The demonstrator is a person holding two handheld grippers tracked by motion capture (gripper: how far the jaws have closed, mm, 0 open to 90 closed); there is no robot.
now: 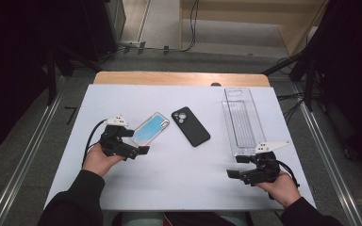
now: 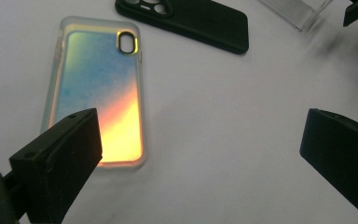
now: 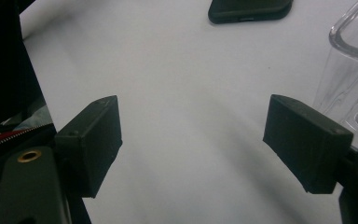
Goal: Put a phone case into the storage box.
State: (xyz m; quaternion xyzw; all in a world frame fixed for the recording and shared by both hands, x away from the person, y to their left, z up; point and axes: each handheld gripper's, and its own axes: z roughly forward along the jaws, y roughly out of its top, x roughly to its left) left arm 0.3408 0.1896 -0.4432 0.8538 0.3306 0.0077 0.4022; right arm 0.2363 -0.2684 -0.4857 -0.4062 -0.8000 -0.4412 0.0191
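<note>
The iridescent phone case lies flat, back upward, on the white table top, left of centre, its long axis running diagonally with the camera cut-out at the far end. In the left gripper view its surface shades from blue-green to orange-yellow. Just beside it to the right, not touching, lies a black phone case, also flat and diagonal (its camera opening at the far end). Well apart to the right stands a clear plastic tray, long and narrow, running away from the person.

The white top covers a wooden table whose far edge shows bare. Around it are grey floor, metal rails at both sides, dark equipment and cables behind.

The left gripper sits at the near end of the iridescent case. Its jaws stand wide apart and hold nothing; in its own view the left jaw overlaps the case's near corner, though contact cannot be confirmed, and the case lies off to the left of the gap rather than within it.

The right gripper rests low at the near right of the table, just beside the tray's near end, well apart from the iridescent case. Its jaws are apart with only bare table between them.
</note>
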